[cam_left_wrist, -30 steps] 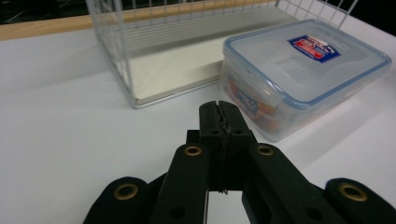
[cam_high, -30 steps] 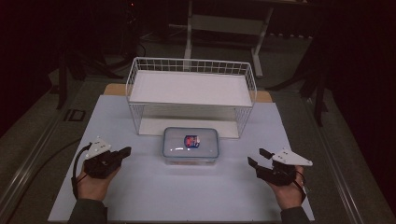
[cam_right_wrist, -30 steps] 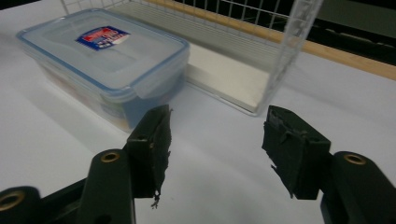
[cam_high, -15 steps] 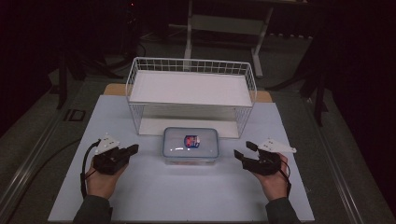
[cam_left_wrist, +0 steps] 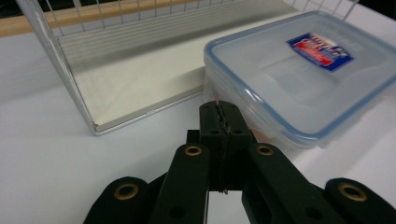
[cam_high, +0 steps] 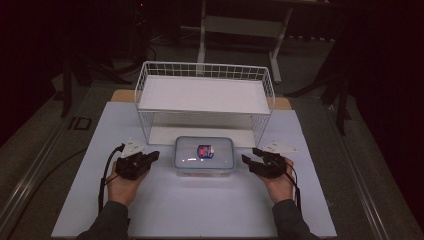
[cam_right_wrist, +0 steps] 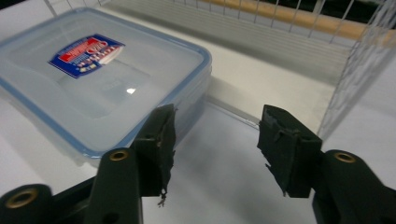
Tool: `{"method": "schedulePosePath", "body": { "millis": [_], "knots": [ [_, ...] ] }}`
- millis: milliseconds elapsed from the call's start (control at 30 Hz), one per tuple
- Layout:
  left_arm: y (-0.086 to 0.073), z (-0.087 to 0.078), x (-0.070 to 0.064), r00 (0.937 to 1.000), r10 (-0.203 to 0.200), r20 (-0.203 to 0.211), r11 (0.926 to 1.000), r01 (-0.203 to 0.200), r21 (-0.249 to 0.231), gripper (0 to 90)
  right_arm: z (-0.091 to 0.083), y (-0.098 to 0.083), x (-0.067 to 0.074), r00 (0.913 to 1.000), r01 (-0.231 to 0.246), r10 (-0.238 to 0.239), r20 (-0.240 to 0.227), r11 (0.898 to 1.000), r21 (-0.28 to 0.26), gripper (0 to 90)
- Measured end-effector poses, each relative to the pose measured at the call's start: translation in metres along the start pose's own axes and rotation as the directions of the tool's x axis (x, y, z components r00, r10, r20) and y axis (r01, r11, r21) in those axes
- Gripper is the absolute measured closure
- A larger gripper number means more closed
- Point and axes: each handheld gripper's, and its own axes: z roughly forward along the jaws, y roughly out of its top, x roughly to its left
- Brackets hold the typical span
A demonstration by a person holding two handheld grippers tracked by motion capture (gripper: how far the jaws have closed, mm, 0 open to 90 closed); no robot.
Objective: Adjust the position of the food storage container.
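Observation:
A clear plastic container (cam_high: 204, 156) with a blue-rimmed lid and a red and blue label lies on the white mat, just in front of the wire rack. My left gripper (cam_high: 154, 156) sits close to its left side with jaws shut and nothing between them. In the left gripper view the closed tips (cam_left_wrist: 219, 109) point at the container (cam_left_wrist: 299, 70) corner. My right gripper (cam_high: 250, 155) is near the container's right side, open. Its jaws have just been closing, with nothing between them. In the right gripper view the gap (cam_right_wrist: 215, 135) lies beside the container (cam_right_wrist: 98, 74).
A white wire rack (cam_high: 205, 95) with a flat top shelf stands behind the container, its lower shelf open toward me. The white mat (cam_high: 200, 210) covers the table. A wooden strip (cam_high: 122, 95) shows behind the rack. Dark floor and a desk frame lie beyond.
Both hands have moved inward toward the container, the left from the left and the right from the right. The right jaws stand a little narrower.

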Motion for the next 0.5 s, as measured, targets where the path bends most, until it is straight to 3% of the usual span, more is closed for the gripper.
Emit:
{"method": "schedulePosePath", "body": {
  "millis": [67,233,333,500],
  "knots": [
    [0.0,0.011,0.001,1.0,0.001,-0.007,0.9998,-0.001,0.019,89.3,0.007,0.0,-0.001,1.0,-0.003,0.003,-0.005,1.0,0.016,49.8],
    [0.0,0.027,0.002,0.9999,0.002,-0.01,0.999,-0.002,0.045,89.3,0.026,0.002,-0.005,0.9986,-0.035,0.037,-0.037,0.998,0.048,66.0],
    [0.0,0.034,0.002,1.0,0.002,-0.003,0.9984,-0.001,0.057,89.3,0.034,0.002,-0.006,0.9982,-0.031,0.036,-0.049,0.996,0.084,80.5],
    [0.0,0.041,-0.003,0.9996,0.012,0.025,0.9975,-0.014,0.069,89.3,0.039,0.002,-0.001,0.9937,0.005,0.007,-0.112,0.994,0.109,90.0]
  ]
}}
